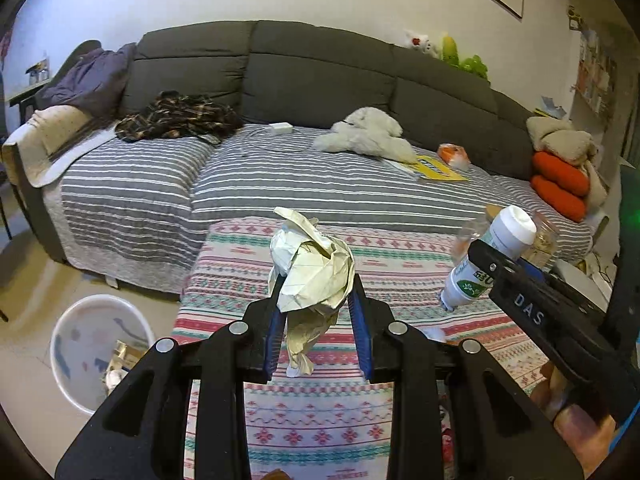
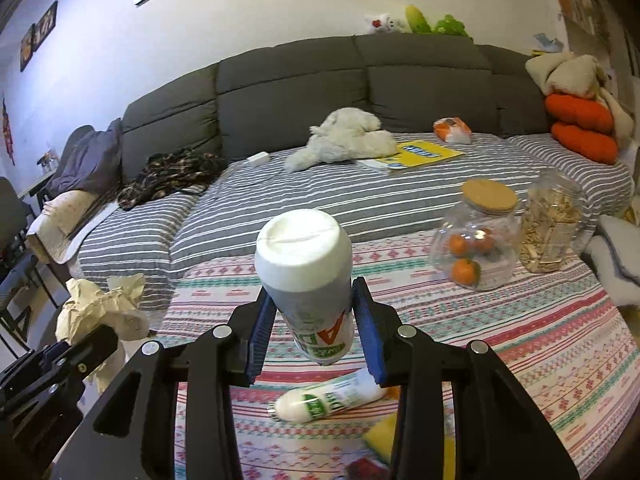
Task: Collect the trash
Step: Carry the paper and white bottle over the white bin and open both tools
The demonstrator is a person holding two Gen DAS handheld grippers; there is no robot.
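Cream crumpled paper [image 1: 312, 268] clamped between blue pads of left gripper [image 1: 316, 300], lifted clear of patterned tablecloth [image 1: 400, 360]. White bottle [image 2: 308, 276] clamped across its body in right gripper [image 2: 314, 320], long axis roughly upright, base toward camera. White trash bin [image 1: 72, 344] on floor, low and to the left of left gripper, beside table edge, already holding scraps. Left gripper nearer to bin; judged first to release: swing left and down over rim. Second bottle [image 2: 332, 398] lying on its side on tablecloth, just below right gripper, not yet collected.
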